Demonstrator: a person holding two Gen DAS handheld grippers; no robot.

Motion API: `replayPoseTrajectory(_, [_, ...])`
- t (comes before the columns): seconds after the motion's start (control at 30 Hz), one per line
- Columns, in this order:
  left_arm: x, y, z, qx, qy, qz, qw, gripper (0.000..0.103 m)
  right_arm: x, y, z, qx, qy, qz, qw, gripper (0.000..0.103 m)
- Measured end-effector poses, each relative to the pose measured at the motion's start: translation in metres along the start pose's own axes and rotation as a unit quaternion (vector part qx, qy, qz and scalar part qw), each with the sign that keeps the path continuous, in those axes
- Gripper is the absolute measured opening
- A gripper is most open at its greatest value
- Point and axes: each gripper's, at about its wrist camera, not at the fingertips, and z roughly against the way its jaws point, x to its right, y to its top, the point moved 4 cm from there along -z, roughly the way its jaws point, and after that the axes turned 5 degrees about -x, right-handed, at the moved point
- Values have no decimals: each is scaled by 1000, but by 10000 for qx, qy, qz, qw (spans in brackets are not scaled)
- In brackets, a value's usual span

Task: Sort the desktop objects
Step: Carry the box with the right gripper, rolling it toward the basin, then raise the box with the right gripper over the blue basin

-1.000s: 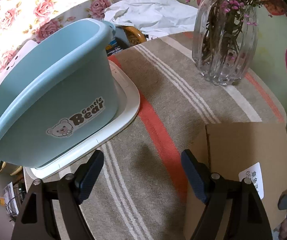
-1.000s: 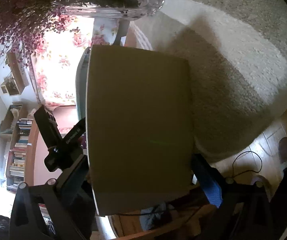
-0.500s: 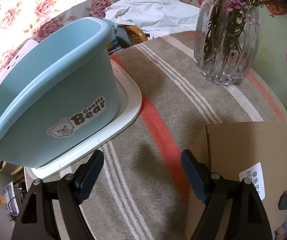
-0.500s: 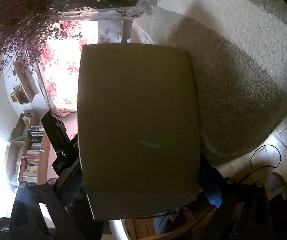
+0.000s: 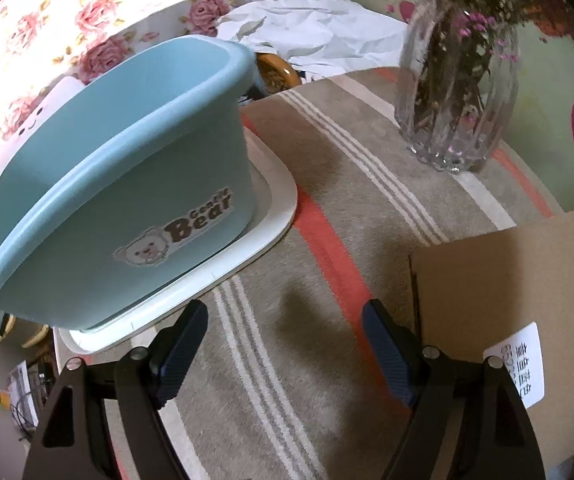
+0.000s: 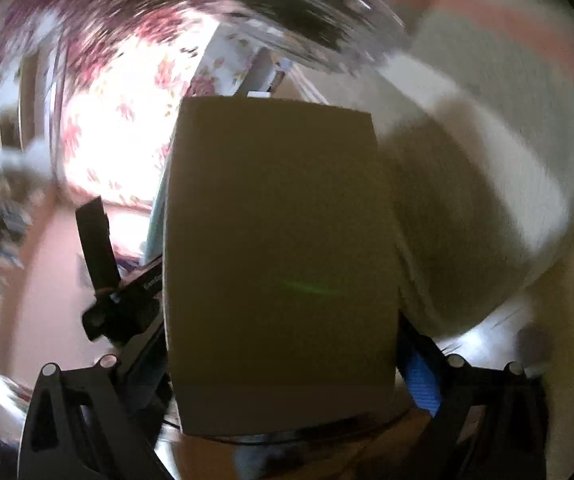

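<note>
- Filling the middle of the right wrist view, a cardboard box (image 6: 283, 272) is seen wedged between the two fingers of the right gripper (image 6: 283, 368), which are spread wide and closed against its sides; the blue pad of one finger (image 6: 421, 384) is pressed to the box's right edge, while the other pad is hidden behind the box.
- The same box (image 5: 519, 304) is shown at the lower right of the left wrist view, over the striped tablecloth (image 5: 351, 184), with a white printed label (image 5: 521, 364) on its upper face; whether its underside touches the cloth cannot be told.
- The left gripper (image 5: 285, 344) is held open above the cloth with nothing between its dark blue pads (image 5: 185, 344); the box lies just beside its right finger, outside the gap.
- A light blue tub (image 5: 127, 184) marked "Gentle Bear" is seen standing tilted in a white tray (image 5: 279, 216) to the left of the open fingers; its inside is not shown.
- A ribbed glass vase (image 5: 459, 96) holding small pink flowers (image 5: 487, 8) is set at the far side of the cloth, well apart from the tub.
- The right wrist view is blurred around the box.
</note>
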Motion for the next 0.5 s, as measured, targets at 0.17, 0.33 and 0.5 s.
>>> replayPoseTrajectory(0.17, [-14, -1, 10, 54, -5, 227, 9997, 82, -49, 15, 5, 66, -1055, 1011, 9892, 100])
replayPoseTrajectory(0.33, [-27, -1, 23, 150, 32, 342, 9993, 83, -59, 8, 0, 79, -1507, 1432, 9781, 99])
replayPoseTrajectory(0.5, [-45, -3, 36, 241, 80, 495, 9985, 83, -73, -9, -7, 188, -1894, 1894, 9633, 99])
